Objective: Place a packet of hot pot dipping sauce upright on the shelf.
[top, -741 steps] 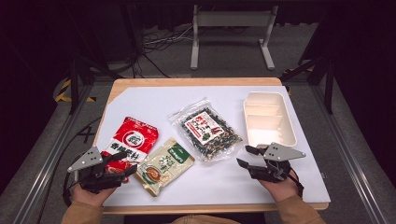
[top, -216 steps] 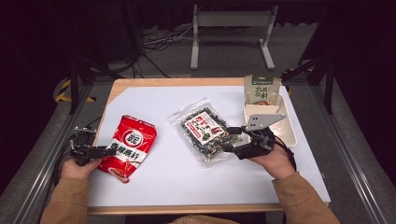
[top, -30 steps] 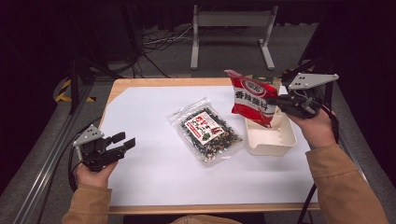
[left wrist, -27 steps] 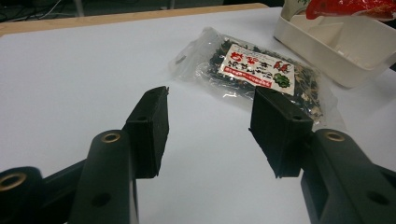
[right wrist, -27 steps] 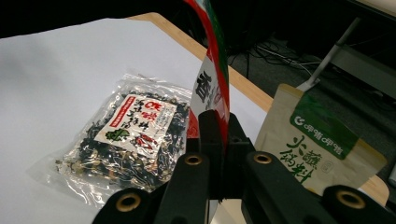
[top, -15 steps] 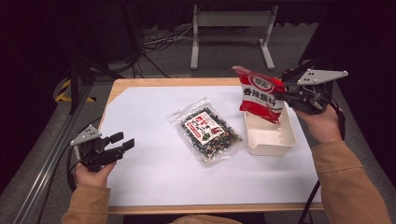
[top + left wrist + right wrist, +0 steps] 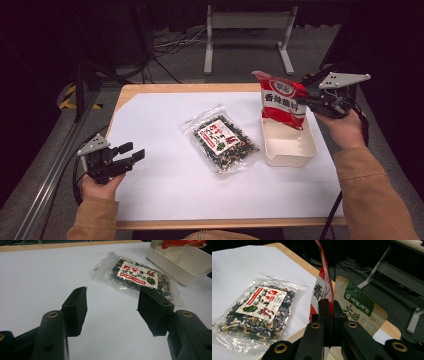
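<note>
Your right tool (image 7: 306, 101) is clamped on the edge of the red seasoning packet (image 7: 282, 101), jaws pressed flat together on the foil as seen in the right gripper view (image 7: 325, 293). The packet hangs upright in the air over the far end of the white tray (image 7: 289, 145), its lower edge above the tray's rim. A tan-and-green pouch (image 7: 359, 307) stands just behind the red packet in the right gripper view, leaning at the tray's far side. Your left tool (image 7: 131, 154) sits low over the near left part of the counter (image 7: 165, 120), well apart from everything; its jaws have just been opening and stand apart with nothing between them (image 7: 112, 307). The clear bag of dried seaweed mix (image 7: 221, 142) lies flat on the white sheet near the counter's middle, just beside the tray's left wall, untouched by either tool.
</note>
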`<state>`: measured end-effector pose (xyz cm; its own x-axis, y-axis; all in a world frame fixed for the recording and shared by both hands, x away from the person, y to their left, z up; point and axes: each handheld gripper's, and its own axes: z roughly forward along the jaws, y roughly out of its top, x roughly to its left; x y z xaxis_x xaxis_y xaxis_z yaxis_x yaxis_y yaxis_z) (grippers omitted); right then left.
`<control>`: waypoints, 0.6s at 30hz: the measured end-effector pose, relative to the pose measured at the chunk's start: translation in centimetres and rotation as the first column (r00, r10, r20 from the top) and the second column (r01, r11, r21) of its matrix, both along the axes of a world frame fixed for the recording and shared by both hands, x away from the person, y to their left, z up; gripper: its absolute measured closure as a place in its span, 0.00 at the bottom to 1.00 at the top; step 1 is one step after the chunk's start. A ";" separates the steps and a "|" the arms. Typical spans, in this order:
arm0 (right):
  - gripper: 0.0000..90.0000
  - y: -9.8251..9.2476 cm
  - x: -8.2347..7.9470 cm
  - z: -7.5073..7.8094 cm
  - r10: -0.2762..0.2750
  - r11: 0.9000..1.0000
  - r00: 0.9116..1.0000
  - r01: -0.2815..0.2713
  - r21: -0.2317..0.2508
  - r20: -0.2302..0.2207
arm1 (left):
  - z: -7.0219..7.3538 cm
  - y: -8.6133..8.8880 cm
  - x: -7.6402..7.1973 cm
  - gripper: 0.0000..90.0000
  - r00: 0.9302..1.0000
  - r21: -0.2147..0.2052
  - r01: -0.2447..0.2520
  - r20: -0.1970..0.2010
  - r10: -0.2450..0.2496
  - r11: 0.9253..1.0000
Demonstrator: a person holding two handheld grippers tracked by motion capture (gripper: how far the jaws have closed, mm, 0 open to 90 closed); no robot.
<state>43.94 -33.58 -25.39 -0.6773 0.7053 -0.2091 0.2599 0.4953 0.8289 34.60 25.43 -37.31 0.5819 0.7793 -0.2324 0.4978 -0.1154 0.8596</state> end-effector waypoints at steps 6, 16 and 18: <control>1.00 -0.1 1.0 -0.7 -0.003 1.000 1.000 0.003 -0.014 -0.014 | 0.0 0.0 0.0 0.45 1.000 -0.003 0.000 0.003 0.000 1.000; 1.00 -0.5 3.0 -1.7 -0.045 0.998 0.999 0.045 -0.032 -0.003 | -0.1 0.1 0.1 0.44 1.000 -0.001 -0.001 0.003 0.001 1.000; 1.00 -0.5 3.3 -1.9 -0.058 0.998 0.998 0.057 -0.039 -0.001 | -0.1 0.1 0.0 0.44 1.000 -0.004 -0.003 0.000 0.003 1.000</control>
<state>47.26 -34.12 -27.25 -0.6363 0.7345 -0.2359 0.2904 0.5114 0.8088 34.64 25.51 -37.42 0.5798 0.7801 -0.2349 0.4977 -0.1109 0.8602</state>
